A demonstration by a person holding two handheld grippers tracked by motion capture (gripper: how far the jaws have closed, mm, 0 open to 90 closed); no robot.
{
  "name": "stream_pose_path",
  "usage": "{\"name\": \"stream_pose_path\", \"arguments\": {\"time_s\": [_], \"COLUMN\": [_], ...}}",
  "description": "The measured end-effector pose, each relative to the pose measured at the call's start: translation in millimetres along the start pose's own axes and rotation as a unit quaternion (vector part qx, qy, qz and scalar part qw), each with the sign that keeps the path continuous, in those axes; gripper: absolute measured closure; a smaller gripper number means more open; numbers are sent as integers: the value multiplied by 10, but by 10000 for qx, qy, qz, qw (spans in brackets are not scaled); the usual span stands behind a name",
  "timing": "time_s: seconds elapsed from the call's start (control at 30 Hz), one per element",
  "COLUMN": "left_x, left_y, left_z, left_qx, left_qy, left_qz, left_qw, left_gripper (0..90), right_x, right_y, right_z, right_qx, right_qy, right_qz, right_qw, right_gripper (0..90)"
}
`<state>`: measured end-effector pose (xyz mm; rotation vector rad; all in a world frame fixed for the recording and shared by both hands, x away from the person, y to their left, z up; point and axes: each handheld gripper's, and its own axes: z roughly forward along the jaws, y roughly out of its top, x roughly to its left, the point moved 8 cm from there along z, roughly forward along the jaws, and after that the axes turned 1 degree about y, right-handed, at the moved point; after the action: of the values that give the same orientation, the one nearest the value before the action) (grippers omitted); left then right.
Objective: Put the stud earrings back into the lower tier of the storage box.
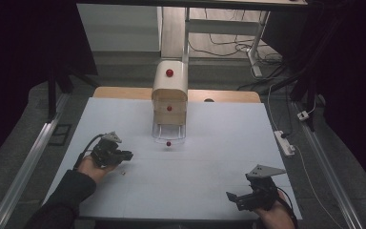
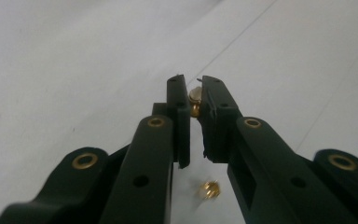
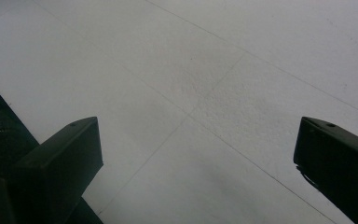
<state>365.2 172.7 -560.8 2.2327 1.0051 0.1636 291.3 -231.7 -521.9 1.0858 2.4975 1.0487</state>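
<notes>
My left gripper [image 1: 129, 155] hovers low over the left part of the white table [image 1: 209, 157]. Its jaws are shut on a small brass-coloured piece [image 2: 195, 96], pinched near the fingertips [image 2: 177, 88] in the left gripper view [image 2: 195, 89]. A second small brass piece [image 2: 209, 189] lies on the table under the jaws, and it shows as a tiny speck [image 1: 123, 172] in the high view. My right gripper [image 1: 232, 198] rests near the table's front right edge. In the right gripper view [image 3: 198, 140] its jaws stand wide open over bare table.
A small cream drawer cabinet [image 1: 169, 90] with red knobs stands at the table's far middle. Its clear bottom drawer [image 1: 168, 131] is pulled out toward me. A power strip [image 1: 284, 143] and cables lie on the floor to the right.
</notes>
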Motion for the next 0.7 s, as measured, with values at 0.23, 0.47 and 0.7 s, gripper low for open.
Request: {"name": "stream_pose_path", "arguments": {"time_s": [0.23,0.47,0.7], "left_x": [-68,-100,-113], "left_y": [152,317,462], "left_z": [-21,-15,33], "left_qx": [-213,-409,-518], "left_qy": [17,-10,-29], "left_qz": [172,247,268], "left_qw": [9996,9989,9983], "left_gripper": [817,817,817], "right_x": [1,3,3], "right_y": [0,0,-1], "right_z": [0,1,1], "right_qx": [-1,0,1], "right_qy": [-2,-2,-3], "right_qz": [-5,-3,-5], "right_qw": [10000,10000,10000], "right_gripper": [8,8,8]}}
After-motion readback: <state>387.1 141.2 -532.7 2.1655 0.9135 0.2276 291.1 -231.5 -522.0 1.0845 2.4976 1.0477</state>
